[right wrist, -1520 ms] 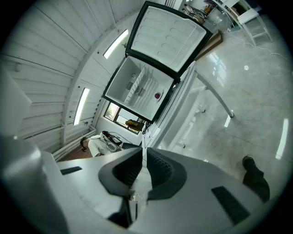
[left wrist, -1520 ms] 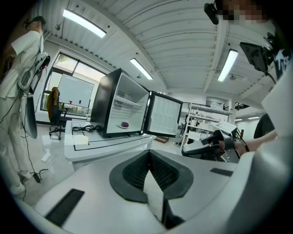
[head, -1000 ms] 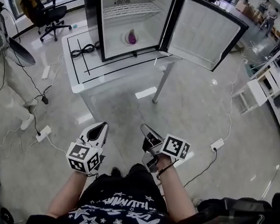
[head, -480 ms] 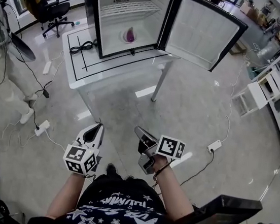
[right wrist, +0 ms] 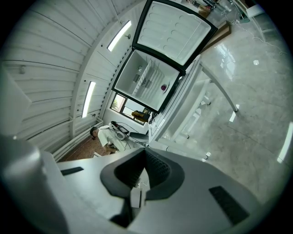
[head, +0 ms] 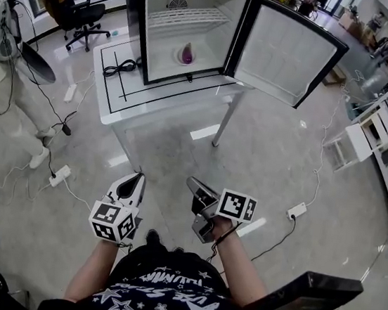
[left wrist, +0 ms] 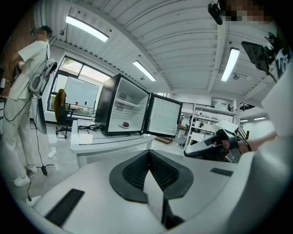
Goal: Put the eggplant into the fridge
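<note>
The fridge [head: 197, 25] stands on a white table [head: 151, 100] with its door [head: 286, 48] swung fully open to the right. The eggplant [head: 187, 53] lies inside the fridge, on a pale dish on the bottom, below the wire shelf [head: 188, 14] (small and purple, easy to pick out against the white lining). Just left of the fridge, a coiled black cable [head: 117, 70] lies on the table.

Both grippers are well away from the fridge, held low in front of the person, who stands on the floor back from the table. The left gripper [head: 138, 177] points toward the fridge; its own view shows its jaws pressed together at the tips with nothing between them. The right gripper [head: 192, 183] is just beside it, apart from it, angled up and to the left. Its jaws are likewise closed on nothing.

Left of the fridge, beyond the table, are a black office chair [head: 76, 13] and another person in white clothes [head: 0, 68].
</note>
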### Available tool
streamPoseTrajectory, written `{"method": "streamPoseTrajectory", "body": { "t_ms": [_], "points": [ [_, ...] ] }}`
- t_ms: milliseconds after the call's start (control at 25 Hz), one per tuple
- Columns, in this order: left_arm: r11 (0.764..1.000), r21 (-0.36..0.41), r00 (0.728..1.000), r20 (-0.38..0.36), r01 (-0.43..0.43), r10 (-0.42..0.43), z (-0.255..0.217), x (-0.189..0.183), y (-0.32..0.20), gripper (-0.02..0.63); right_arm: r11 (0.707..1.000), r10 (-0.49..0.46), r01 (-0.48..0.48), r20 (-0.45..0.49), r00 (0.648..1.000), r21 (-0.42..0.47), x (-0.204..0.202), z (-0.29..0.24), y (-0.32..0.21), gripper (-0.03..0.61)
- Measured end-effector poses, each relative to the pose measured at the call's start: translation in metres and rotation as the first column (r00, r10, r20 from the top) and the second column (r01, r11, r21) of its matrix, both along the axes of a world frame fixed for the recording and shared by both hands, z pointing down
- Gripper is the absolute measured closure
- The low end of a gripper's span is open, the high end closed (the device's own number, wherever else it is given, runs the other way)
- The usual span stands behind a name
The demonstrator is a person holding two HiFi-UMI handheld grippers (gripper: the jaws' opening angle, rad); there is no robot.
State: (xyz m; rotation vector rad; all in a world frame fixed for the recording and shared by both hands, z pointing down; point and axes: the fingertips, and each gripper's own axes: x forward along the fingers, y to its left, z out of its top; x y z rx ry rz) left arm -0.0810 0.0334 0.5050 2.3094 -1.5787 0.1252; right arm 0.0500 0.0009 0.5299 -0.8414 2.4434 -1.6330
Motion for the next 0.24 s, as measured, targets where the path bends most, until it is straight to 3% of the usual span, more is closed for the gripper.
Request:
{"method": "streamPoseTrajectory", "body": {
  "t_ms": [240],
  "points": [
    [1.000,0.005,1.000,-0.004,-0.015,0.015,-0.0004,-0.0056,-0.0046,0.606,1.000,0.022,-0.022,-0.009,1.000,-0.019,-0.0013,0.0070,-0.0027,0.572]
  ]
}}
